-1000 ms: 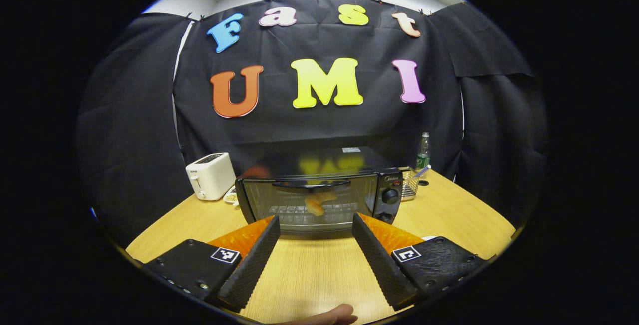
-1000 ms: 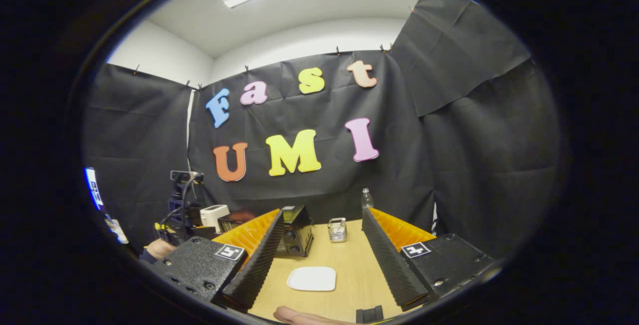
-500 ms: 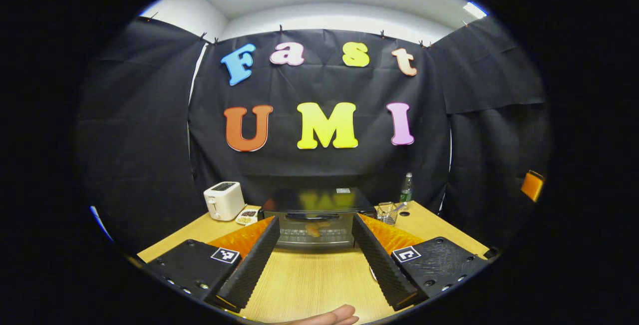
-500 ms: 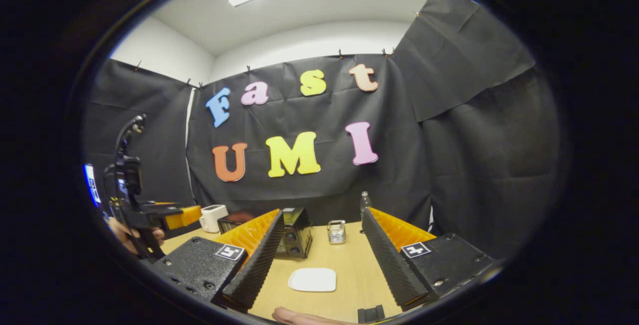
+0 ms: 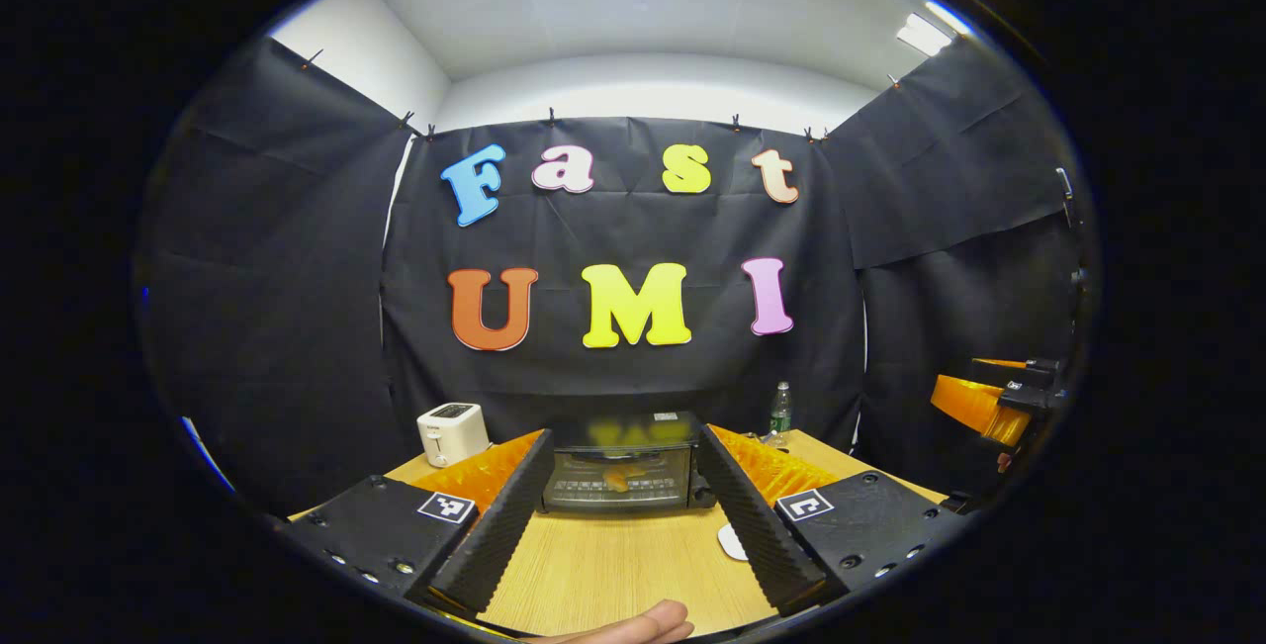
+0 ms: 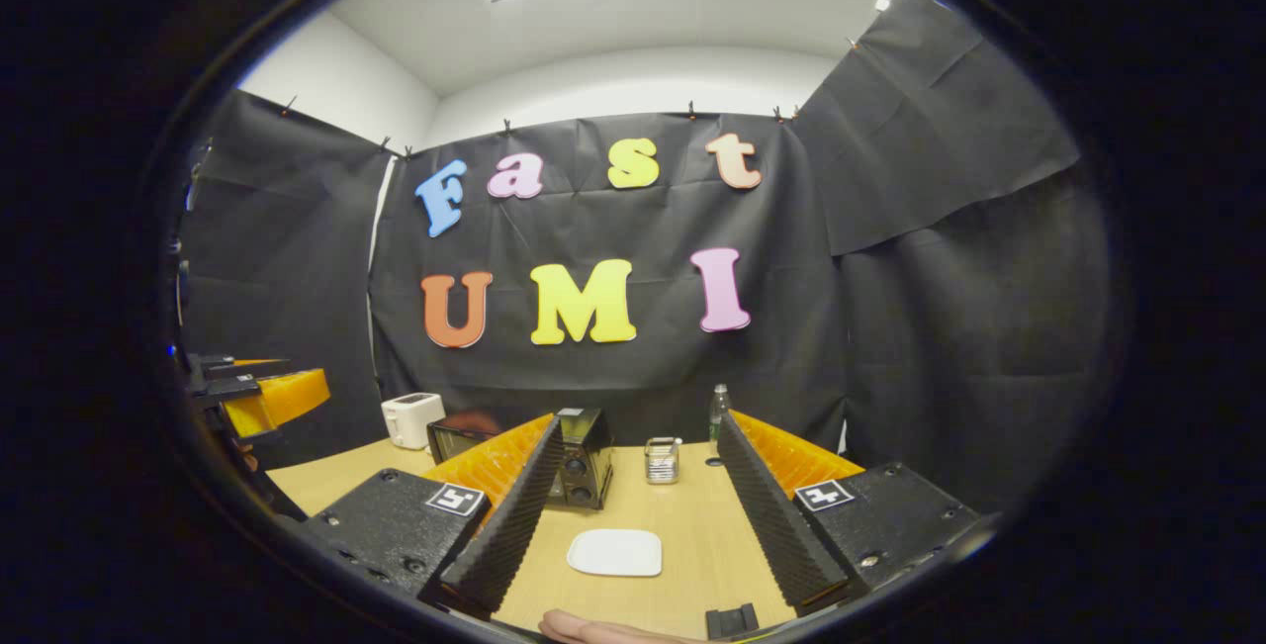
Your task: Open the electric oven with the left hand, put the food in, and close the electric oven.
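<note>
**Electric oven shut, food on its rack, both grippers held back**

The electric oven (image 5: pixel 621 474) sits at the far side of the wooden table (image 5: pixel 603 575), its glass door closed and a pale orange piece of food (image 5: pixel 616 479) visible through the glass on the rack inside. Going left to right in the left gripper view: a white toaster (image 5: pixel 452 431) stands at the left, well apart from the oven; the oven is framed between the fingers of the left gripper (image 5: pixel 618 515), which are spread wide and hold nothing; a green-labelled bottle (image 5: pixel 780 411) stands just right of the oven, and the right gripper (image 5: pixel 979 405) hangs in the air at the far right edge.

In the right gripper view, the oven (image 6: pixel 584 466) shows its knob side, a small wire basket (image 6: pixel 660 459) is near it, and a white plate (image 6: pixel 614 552) lies bare on the table between the right gripper's fingers, which are also spread apart and empty.

Judging by its build, the oven is a heavy, rigid metal box that should stay put when its door is worked. The door is glass and hinged low, so the place to grip is the dark bar handle across its top edge, pulled gently. The food looks soft and light, probably bread, so it wants a light pinch.

Print on the oven and bottle is too small to read.
</note>
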Action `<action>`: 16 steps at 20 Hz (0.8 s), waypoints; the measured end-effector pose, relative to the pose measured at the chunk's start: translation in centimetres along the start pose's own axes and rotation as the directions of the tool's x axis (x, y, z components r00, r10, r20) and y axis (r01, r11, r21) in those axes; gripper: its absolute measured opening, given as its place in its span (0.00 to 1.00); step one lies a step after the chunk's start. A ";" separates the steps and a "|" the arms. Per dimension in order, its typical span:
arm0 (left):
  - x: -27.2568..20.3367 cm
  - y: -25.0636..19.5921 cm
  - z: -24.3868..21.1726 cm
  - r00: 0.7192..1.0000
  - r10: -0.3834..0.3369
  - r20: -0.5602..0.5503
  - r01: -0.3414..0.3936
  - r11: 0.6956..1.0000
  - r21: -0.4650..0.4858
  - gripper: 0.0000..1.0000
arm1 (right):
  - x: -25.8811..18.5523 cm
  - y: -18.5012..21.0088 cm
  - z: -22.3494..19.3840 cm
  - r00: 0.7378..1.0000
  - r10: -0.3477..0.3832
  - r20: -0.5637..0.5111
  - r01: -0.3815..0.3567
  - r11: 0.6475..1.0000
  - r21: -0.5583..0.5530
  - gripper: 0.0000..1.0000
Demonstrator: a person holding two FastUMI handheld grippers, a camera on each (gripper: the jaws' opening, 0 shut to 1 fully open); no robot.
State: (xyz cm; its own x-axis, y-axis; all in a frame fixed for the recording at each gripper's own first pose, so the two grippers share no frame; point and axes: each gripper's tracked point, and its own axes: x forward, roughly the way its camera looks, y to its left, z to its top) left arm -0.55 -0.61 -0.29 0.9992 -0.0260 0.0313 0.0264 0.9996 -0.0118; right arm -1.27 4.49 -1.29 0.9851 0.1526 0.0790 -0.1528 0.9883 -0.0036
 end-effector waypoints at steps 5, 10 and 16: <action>-0.6 0.7 -0.3 1.000 -0.003 0.010 0.003 1.000 0.008 0.96 | 0.1 0.7 -1.0 1.000 -0.005 -0.030 0.004 1.000 -0.010 0.94; -0.4 0.6 -0.8 1.000 -0.006 -0.002 0.006 1.000 0.019 0.96 | 0.4 1.0 -1.2 0.999 0.002 -0.041 -0.002 1.000 -0.017 0.94; 0.0 0.4 -1.1 1.000 -0.002 -0.020 0.003 1.000 0.027 0.96 | 0.3 0.9 -1.0 0.999 0.012 -0.030 -0.012 1.000 -0.024 0.94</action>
State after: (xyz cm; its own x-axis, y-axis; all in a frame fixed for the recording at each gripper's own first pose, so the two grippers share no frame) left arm -0.49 -0.25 -1.36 0.9995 -0.0286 0.0110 0.0284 0.9995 0.0152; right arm -1.04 5.38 -2.31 0.9852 0.1643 0.0491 -0.1630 0.9862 -0.0288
